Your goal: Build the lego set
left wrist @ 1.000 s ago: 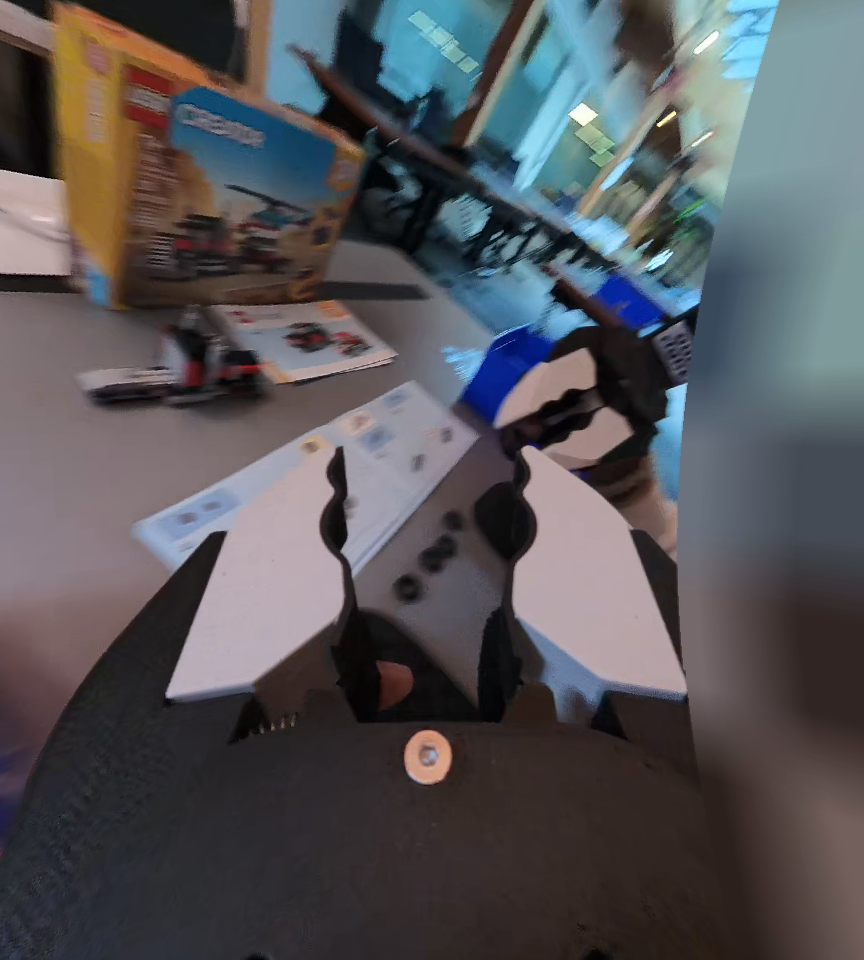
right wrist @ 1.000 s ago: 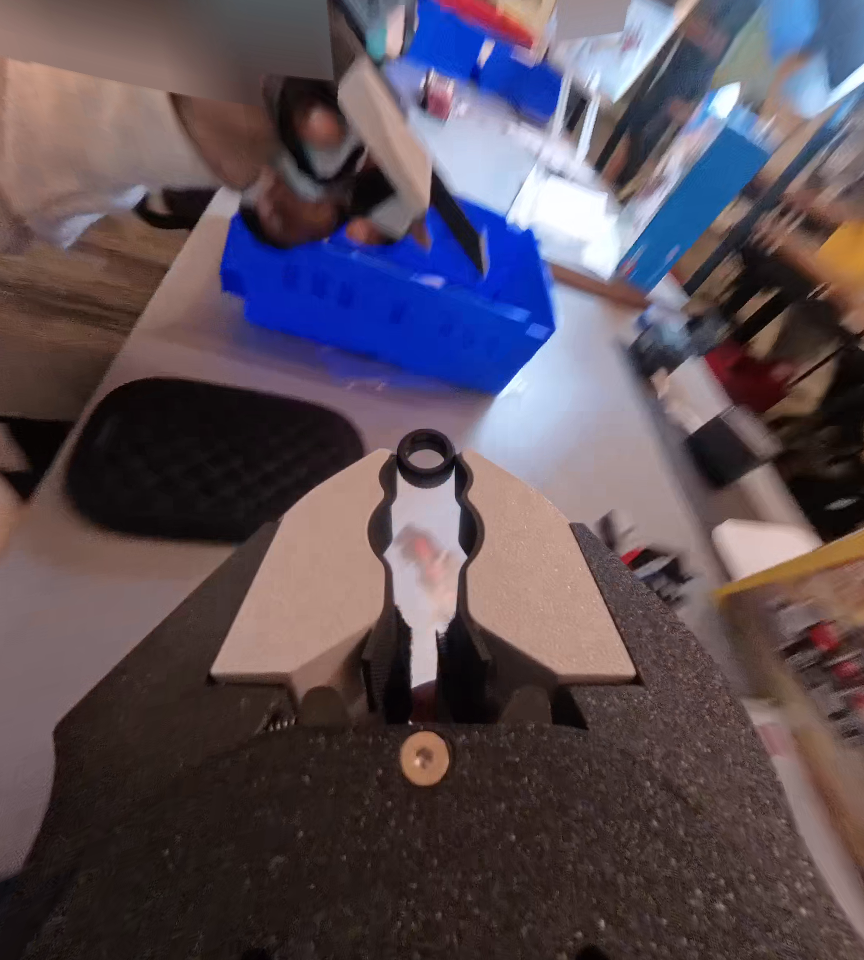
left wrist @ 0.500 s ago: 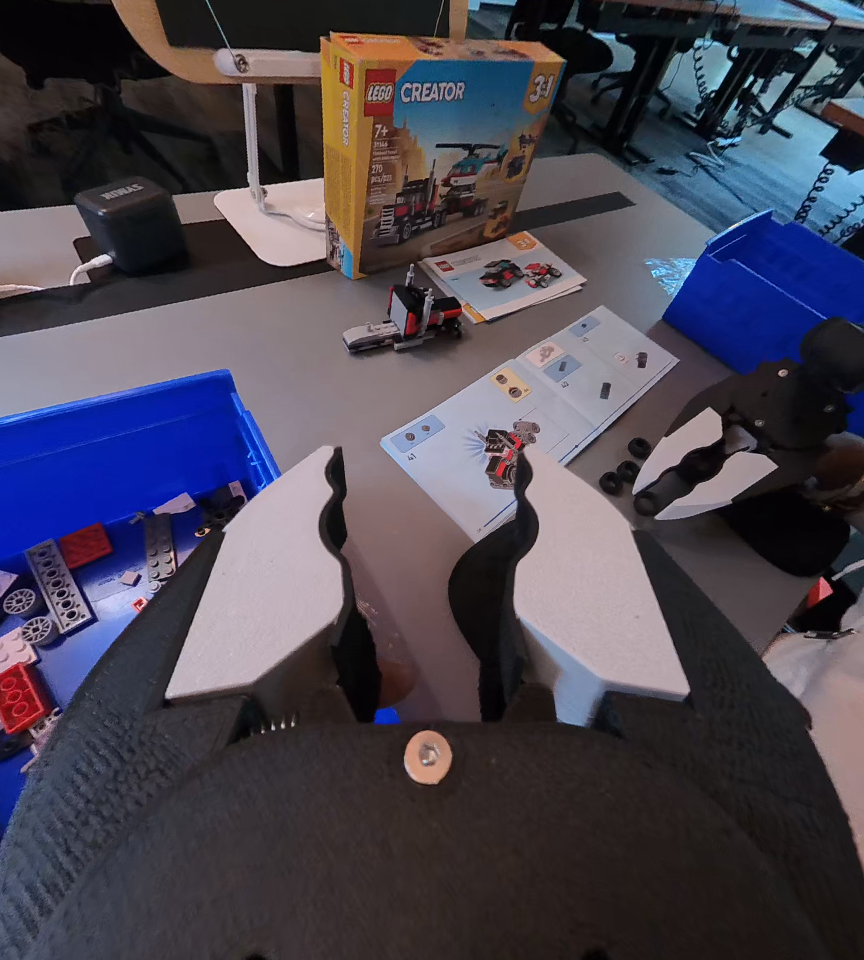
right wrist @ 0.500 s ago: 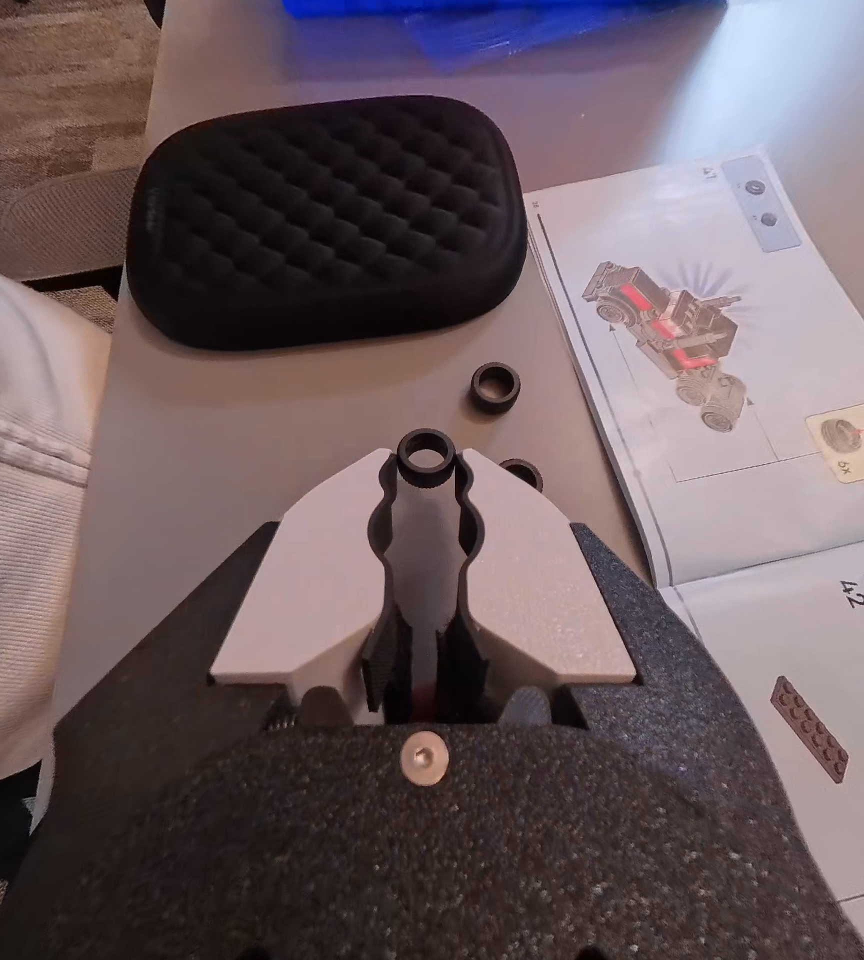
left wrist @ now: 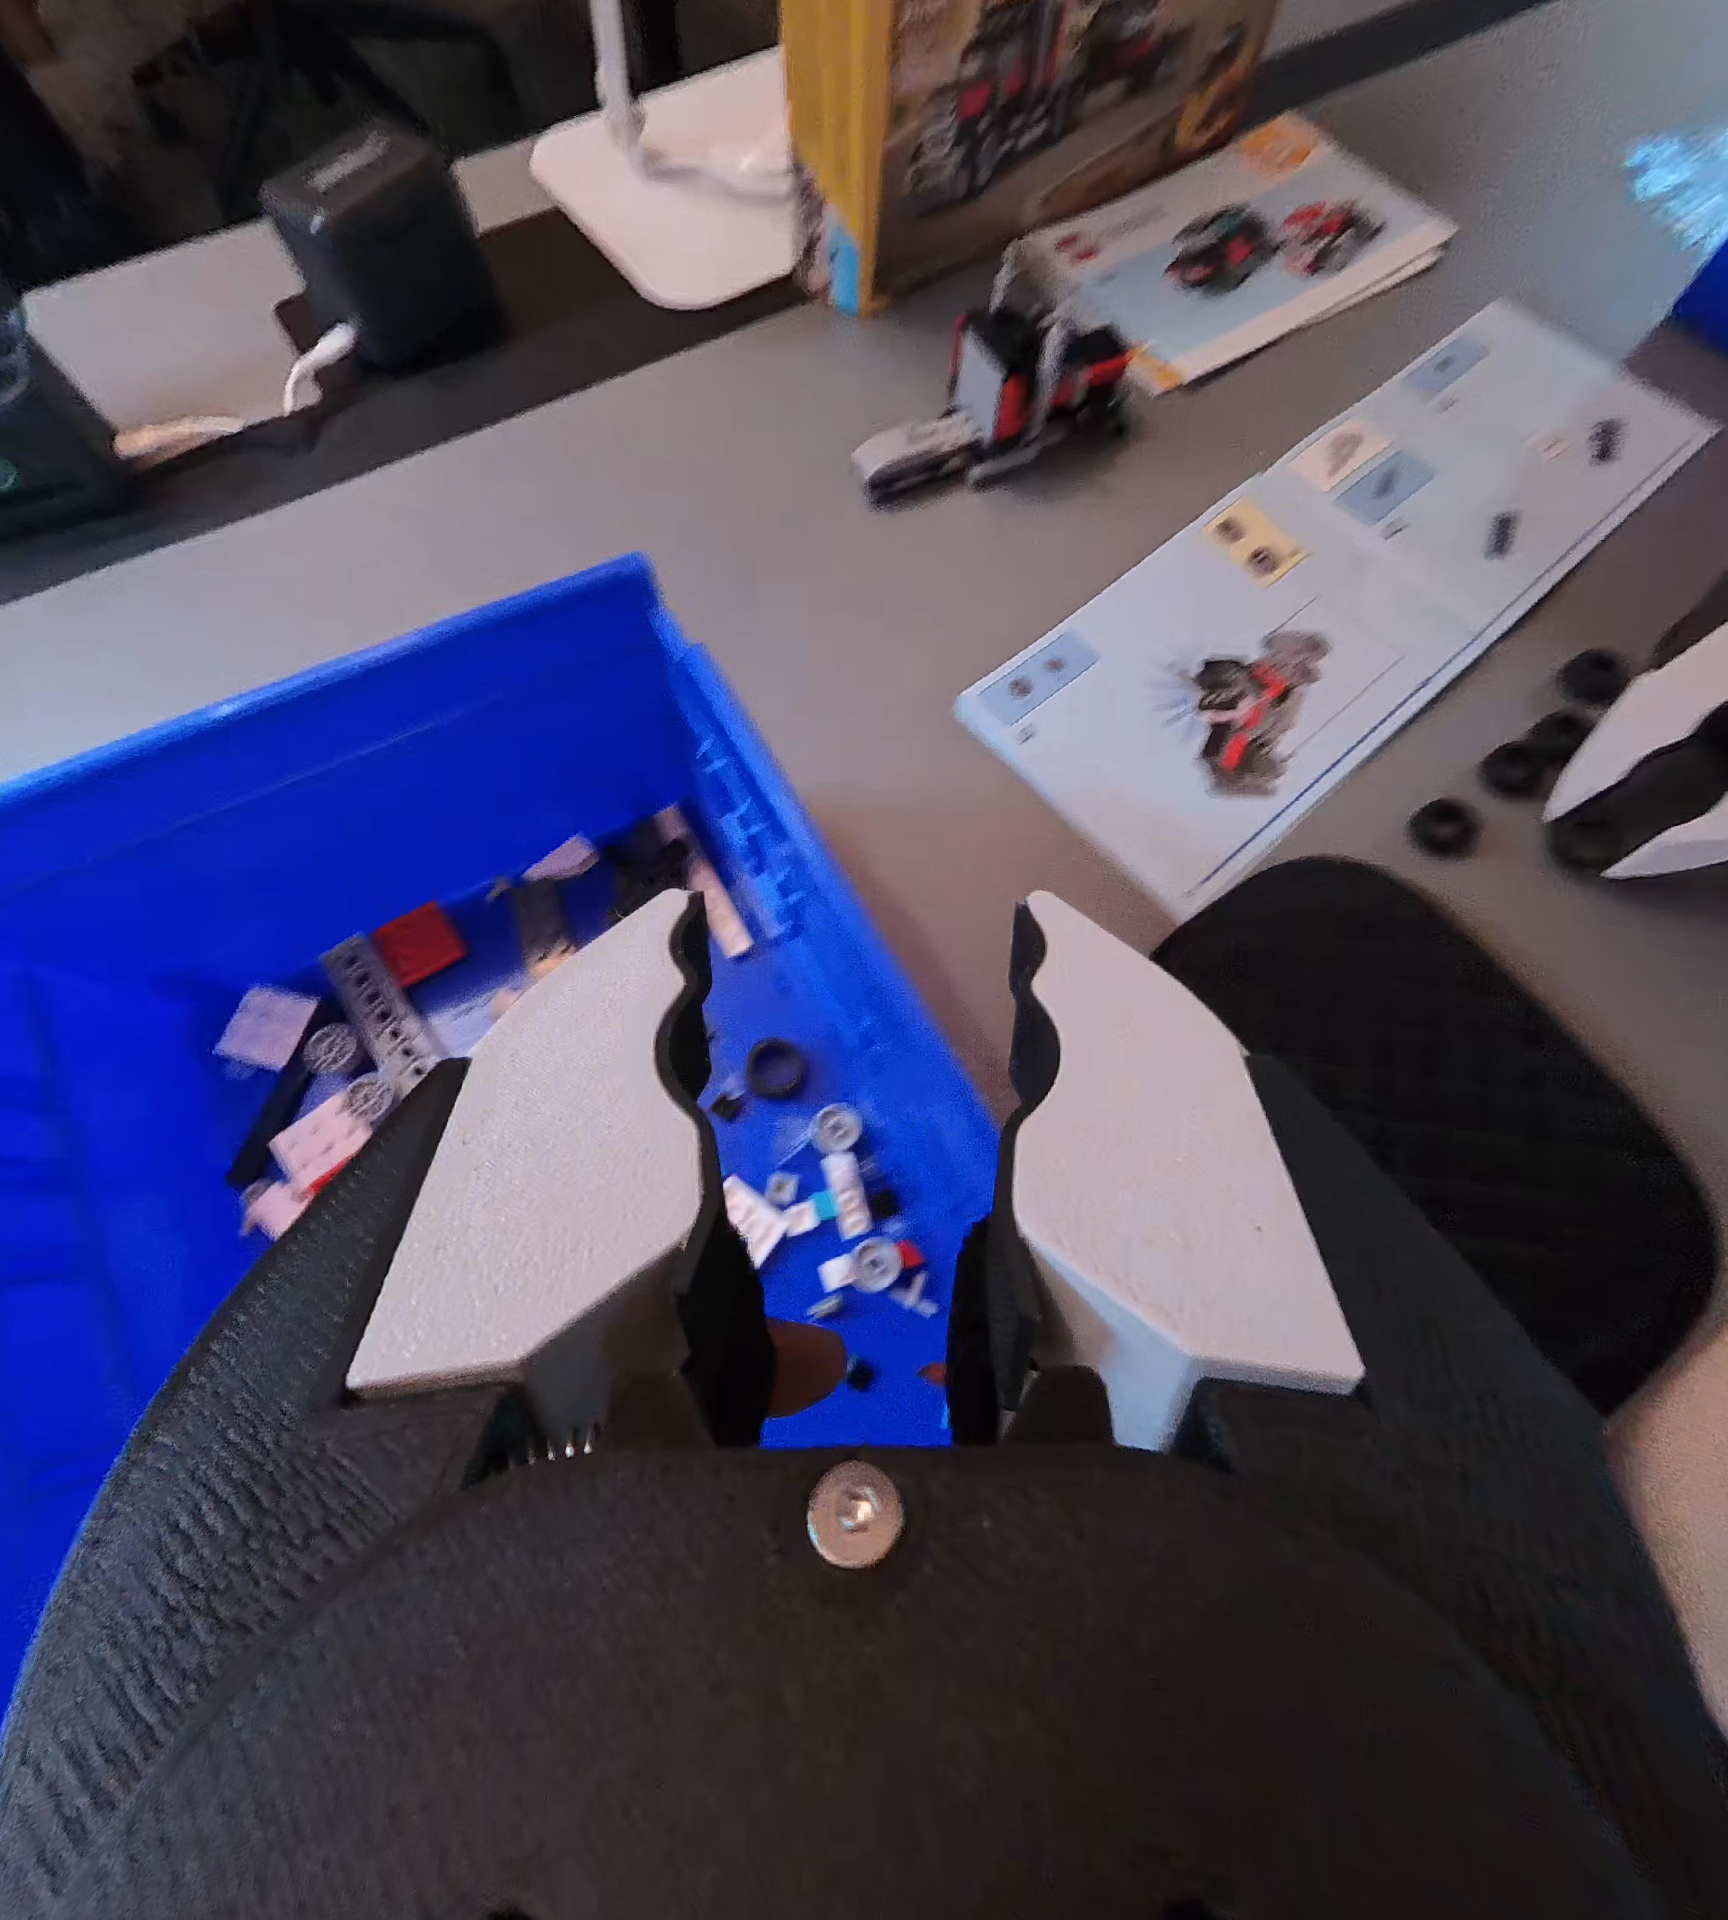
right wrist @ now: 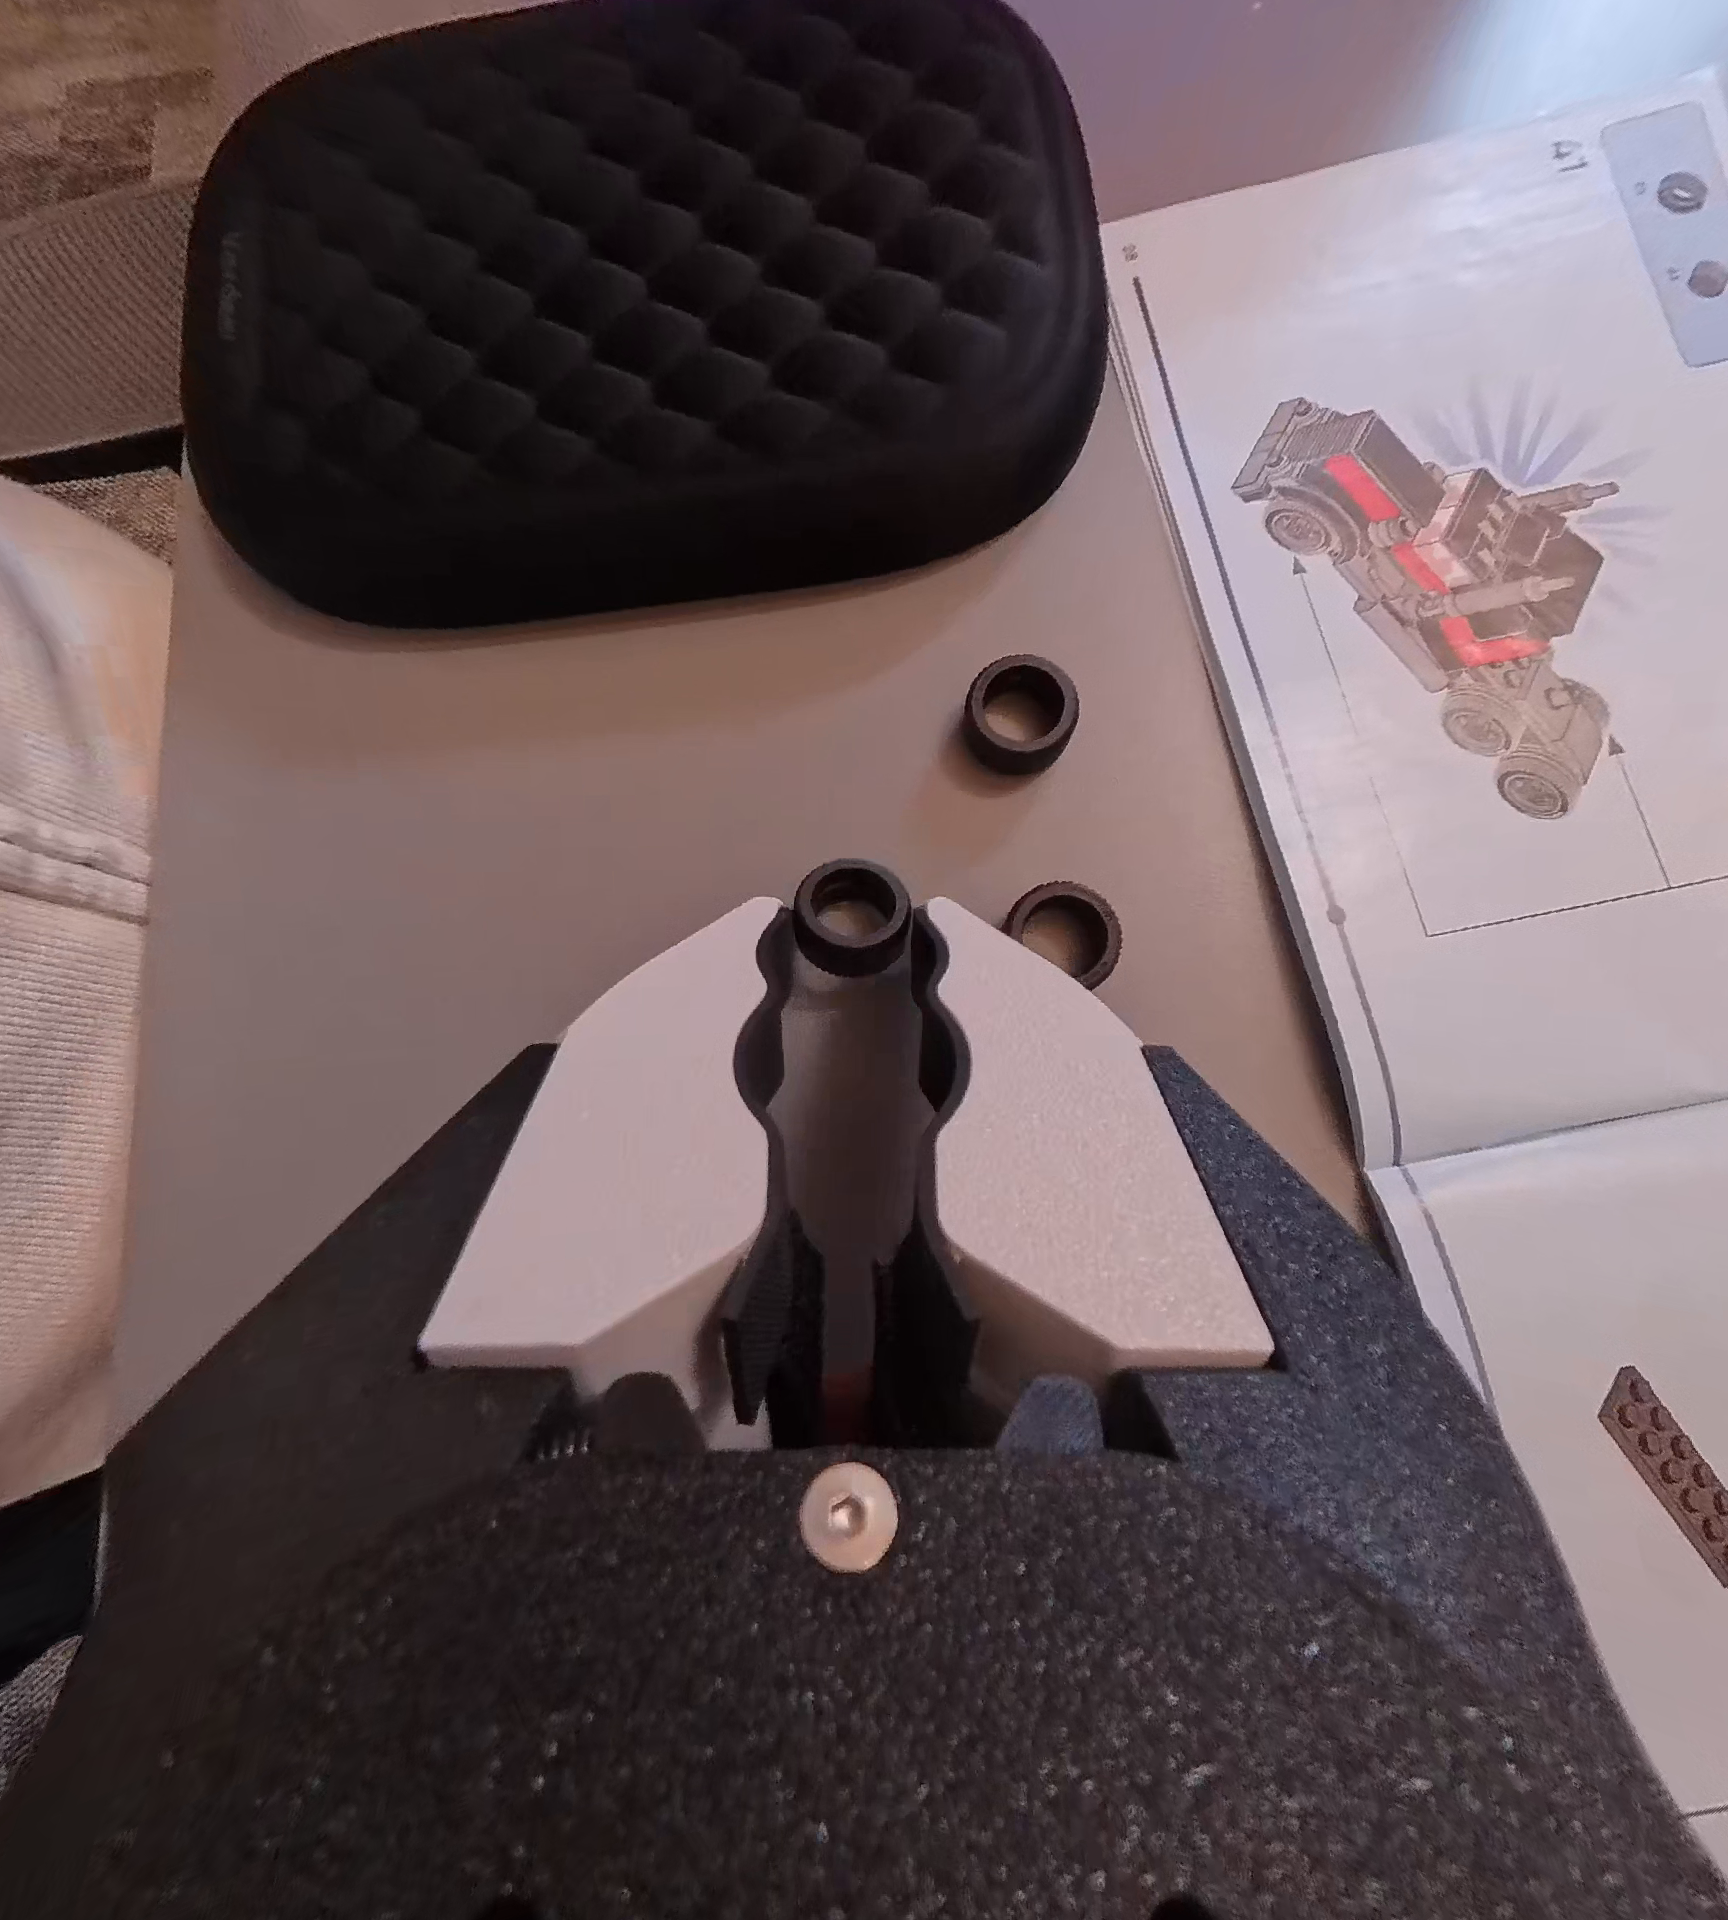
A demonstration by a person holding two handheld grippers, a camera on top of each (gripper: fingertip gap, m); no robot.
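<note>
**Lego tyre pinched in the right fingers, bin of parts under the left**

The lego tyre [right wrist: 854, 928], a small black rubber ring with a ribbed tread, sits clamped between the tips of the right gripper [right wrist: 852, 914], whose pale, grainy fingers [right wrist: 652, 1132] have wavy black inner edges. It hangs just above the smooth grey worktop [right wrist: 527, 790]. Two more loose tyres lie near it: one [right wrist: 1022, 729] standing clear, another [right wrist: 1062, 927] partly hidden behind the right-hand finger. Beyond them is a black quilted pad [right wrist: 631, 301], soft and dimpled, with rounded corners. The open instruction booklet [right wrist: 1462, 623], glossy paper printed with a truck drawing, lies flat beside the tyres.

The left gripper [left wrist: 855, 925] hovers with its fingers [left wrist: 548, 1143] spread apart and empty over a blue plastic bin [left wrist: 320, 748]. In the bin lie small flat plates, round grey hubs and a black ring, all somewhat blurred. Farther off on the worktop stands the partly built truck [left wrist: 1005, 405], black and red with a grey rear, in front of the cardboard set box [left wrist: 1026, 125].
</note>
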